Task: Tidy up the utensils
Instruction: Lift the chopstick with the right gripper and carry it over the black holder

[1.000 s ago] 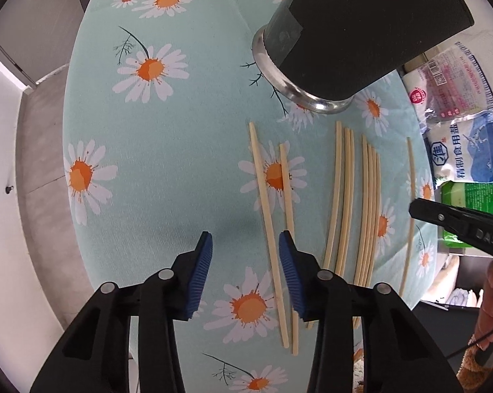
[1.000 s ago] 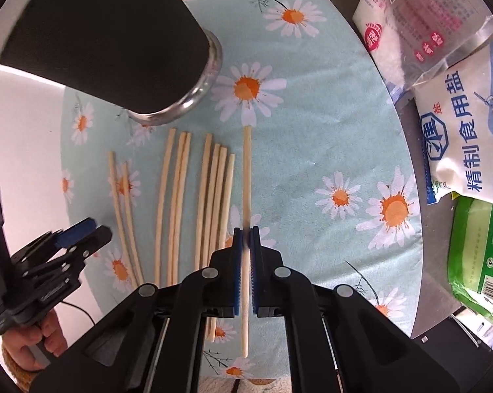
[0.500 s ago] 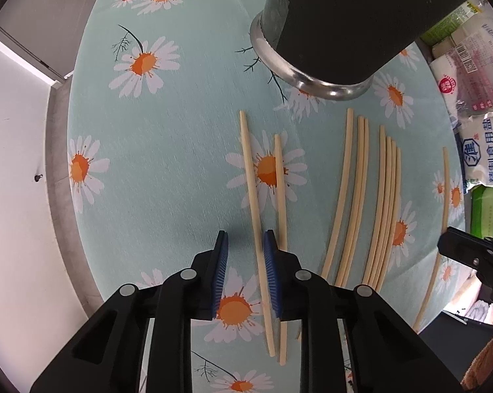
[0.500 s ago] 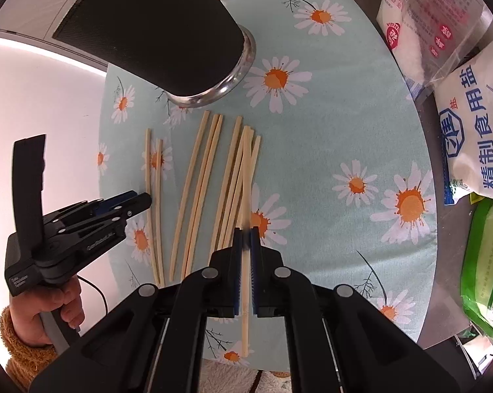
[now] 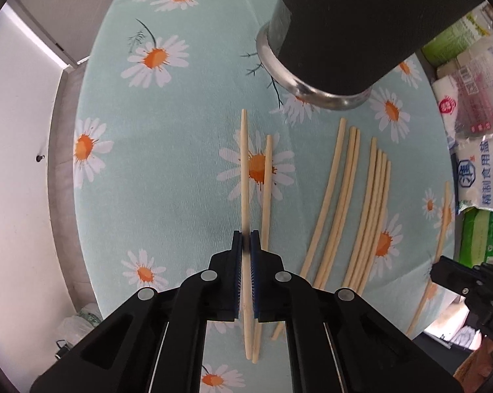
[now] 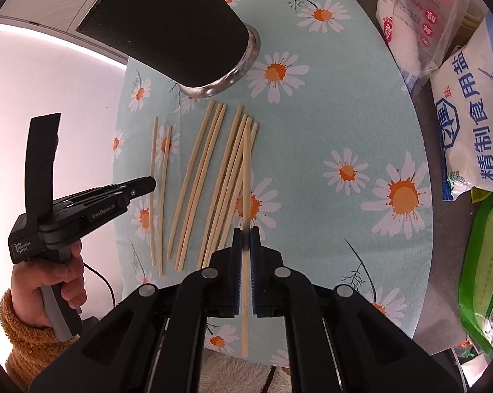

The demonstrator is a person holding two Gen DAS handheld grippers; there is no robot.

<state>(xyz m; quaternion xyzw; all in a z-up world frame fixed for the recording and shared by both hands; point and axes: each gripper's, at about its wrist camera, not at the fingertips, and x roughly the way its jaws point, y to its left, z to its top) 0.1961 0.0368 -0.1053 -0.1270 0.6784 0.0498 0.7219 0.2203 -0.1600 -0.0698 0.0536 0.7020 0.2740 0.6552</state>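
Several pale wooden chopsticks (image 5: 335,193) lie side by side on a daisy-print tablecloth (image 5: 148,163). My left gripper (image 5: 245,239) points down and is shut on the leftmost chopstick (image 5: 244,163), with a second one (image 5: 266,177) right beside it. My right gripper (image 6: 245,235) is shut on another chopstick (image 6: 245,170), held above the group on the cloth. A black holder with a metal rim (image 5: 351,26) stands at the far end of the sticks. From the right wrist view, the left gripper (image 6: 148,185) sits over the two leftmost sticks.
Bags of salt and other packets (image 6: 469,124) lie along the table's right edge, with a green packet (image 6: 485,278) nearer. A hand in a fuzzy brown sleeve (image 6: 40,298) holds the left gripper. The cloth's left edge drops off to the floor (image 5: 23,196).
My left gripper slid over the leftmost chopstick and its jaws closed on it. My right gripper carried its chopstick left, over the group of sticks.
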